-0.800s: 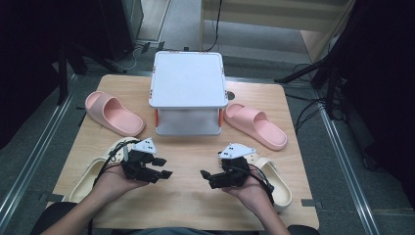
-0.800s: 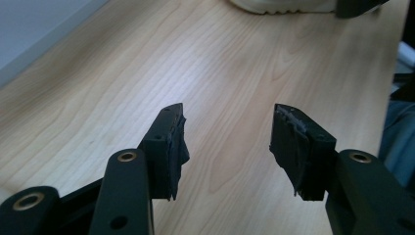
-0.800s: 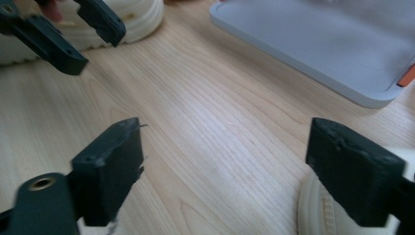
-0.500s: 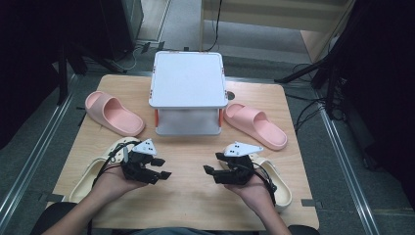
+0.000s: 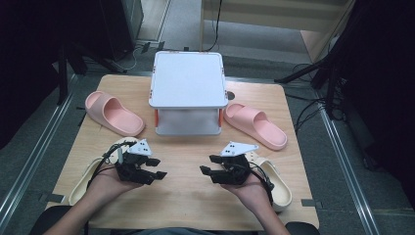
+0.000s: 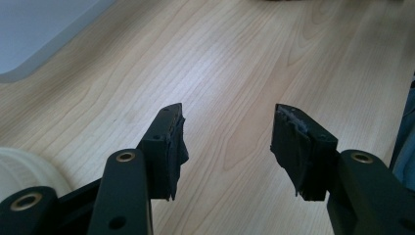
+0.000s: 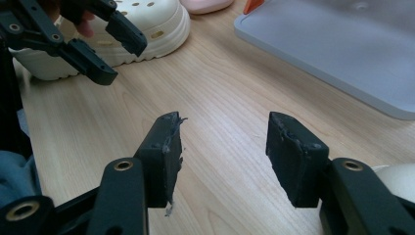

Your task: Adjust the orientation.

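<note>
I am looking down on a wooden desk point(image 5: 186, 196), its near edge cut off where my forearms are coming in. At the far middle a white two-tier rack point(image 5: 188, 93) is standing, its lower shelf shadowed and hard to read. A pink slipper point(image 5: 113, 113) is lying to its left and a second pink slipper point(image 5: 257, 125) to its right, both bare and well apart from my hands. Nearer me, a cream clog point(image 5: 90, 178) is lying half hidden under my left hand and cable, and a second cream clog point(image 5: 274, 183) is sitting partly covered behind my right wrist. I am holding the left gripper point(image 5: 157, 168) just beside its clog, pointing toward the desk's middle, jaws spread over bare wood with nothing between them. The right gripper point(image 5: 207, 175) is facing it, jaws likewise spread and empty, its clog just behind. In the right gripper view the left-hand clog's vent holes are showing.
</note>
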Demonstrator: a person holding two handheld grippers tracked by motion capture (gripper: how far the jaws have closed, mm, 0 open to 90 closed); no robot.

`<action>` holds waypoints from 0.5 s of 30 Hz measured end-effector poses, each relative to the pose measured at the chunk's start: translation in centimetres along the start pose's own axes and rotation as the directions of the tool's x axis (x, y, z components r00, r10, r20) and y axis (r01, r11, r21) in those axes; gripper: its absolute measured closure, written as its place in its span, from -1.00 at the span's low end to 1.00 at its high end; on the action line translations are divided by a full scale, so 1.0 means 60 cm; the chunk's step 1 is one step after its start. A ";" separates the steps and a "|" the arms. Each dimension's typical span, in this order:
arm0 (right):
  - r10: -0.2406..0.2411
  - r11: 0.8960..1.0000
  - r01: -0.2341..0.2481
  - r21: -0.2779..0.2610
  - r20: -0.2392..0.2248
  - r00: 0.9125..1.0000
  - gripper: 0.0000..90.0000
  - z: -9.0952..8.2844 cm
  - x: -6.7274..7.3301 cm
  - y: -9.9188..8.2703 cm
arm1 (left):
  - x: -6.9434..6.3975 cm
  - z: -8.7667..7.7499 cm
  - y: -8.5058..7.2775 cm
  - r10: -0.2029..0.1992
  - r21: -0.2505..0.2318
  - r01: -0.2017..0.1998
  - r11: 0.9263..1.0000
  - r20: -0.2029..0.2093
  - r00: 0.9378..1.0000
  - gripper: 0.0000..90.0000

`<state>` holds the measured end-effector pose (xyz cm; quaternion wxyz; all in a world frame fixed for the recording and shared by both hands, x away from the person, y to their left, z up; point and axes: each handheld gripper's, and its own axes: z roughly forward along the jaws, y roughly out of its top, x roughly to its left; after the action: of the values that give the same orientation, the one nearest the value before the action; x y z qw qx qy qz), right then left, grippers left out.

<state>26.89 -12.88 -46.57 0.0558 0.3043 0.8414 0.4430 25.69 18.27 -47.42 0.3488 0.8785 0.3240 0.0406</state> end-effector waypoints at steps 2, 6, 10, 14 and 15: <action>-0.005 1.000 0.005 0.004 0.003 1.000 0.03 0.002 0.000 0.002 | 0.000 -0.003 -0.003 -0.010 -0.002 0.010 1.000 -0.009 1.000 0.02; -0.045 0.999 0.044 0.032 0.019 0.999 -0.03 0.013 0.001 0.003 | 0.001 -0.012 -0.009 -0.029 -0.008 0.029 1.000 -0.015 0.999 0.02; -0.055 0.996 0.056 0.068 -0.012 0.998 -0.05 0.027 0.002 0.004 | 0.001 -0.019 -0.015 -0.039 -0.002 0.039 0.999 -0.027 0.999 0.03; -0.046 0.997 0.050 0.064 -0.052 0.998 -0.06 0.033 0.002 0.008 | 0.000 -0.028 -0.021 -0.053 -0.006 0.053 0.999 -0.041 0.998 0.03; -0.046 0.997 0.049 0.065 -0.051 0.998 -0.06 0.033 0.003 0.009 | 0.000 -0.028 -0.021 -0.053 -0.006 0.053 0.999 -0.041 0.998 0.04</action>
<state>27.70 -11.14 -47.33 0.0354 0.2750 0.8637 0.4209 24.53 19.96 -46.96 0.3449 0.8678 0.3542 0.0503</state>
